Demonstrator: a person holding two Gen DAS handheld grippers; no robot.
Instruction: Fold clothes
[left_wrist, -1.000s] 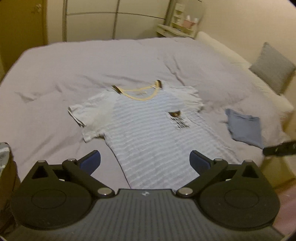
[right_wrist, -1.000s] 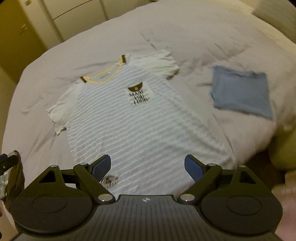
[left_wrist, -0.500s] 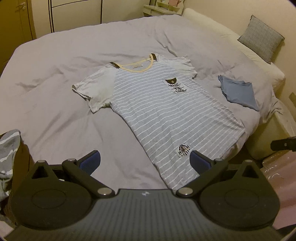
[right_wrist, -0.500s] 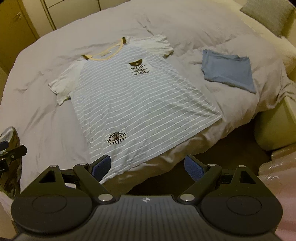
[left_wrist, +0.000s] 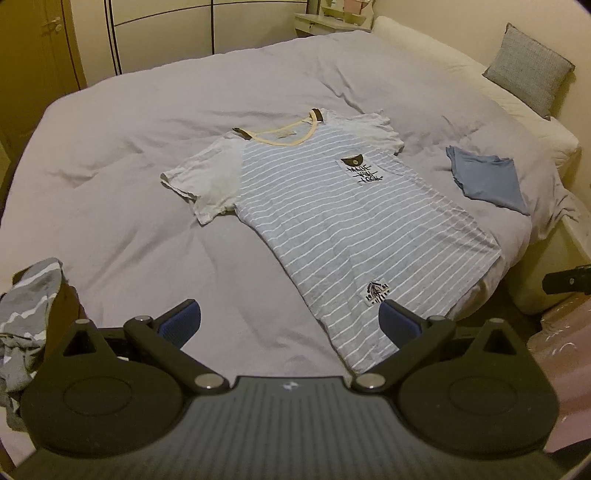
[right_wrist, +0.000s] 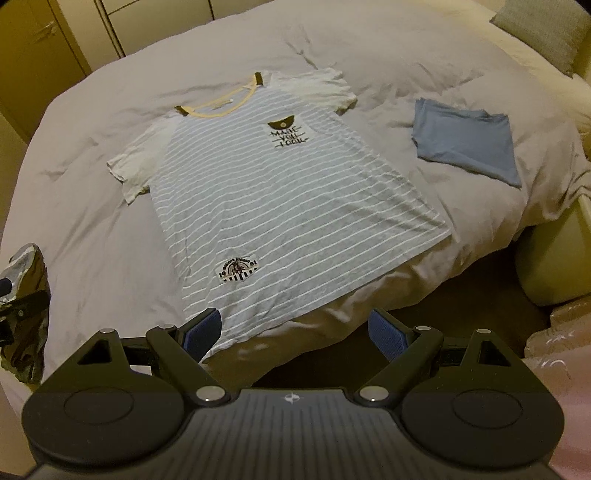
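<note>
A blue-and-white striped T-shirt (left_wrist: 343, 221) (right_wrist: 280, 199) with white sleeves and a yellow collar lies flat, face up, on the grey bed cover, its hem reaching the bed's near edge. My left gripper (left_wrist: 290, 323) hovers open above the cover, just short of the hem's left corner. My right gripper (right_wrist: 295, 330) is open too, held over the bed's edge near the hem. Nothing sits between either pair of blue pads. A folded blue garment (left_wrist: 485, 179) (right_wrist: 467, 142) rests to the shirt's right.
A crumpled grey patterned garment (left_wrist: 26, 317) (right_wrist: 24, 295) hangs at the bed's left edge. A grey cushion (left_wrist: 528, 68) leans at the far right by the cream bed frame (left_wrist: 532, 291). Wardrobe doors (left_wrist: 166, 33) stand behind the bed. Pinkish plastic wrap (right_wrist: 557, 347) lies on the floor at right.
Both grippers have pulled back and risen away from the shirt, so the whole shirt and the bed's near edge now show. Both stay open. The shirt has not moved.
</note>
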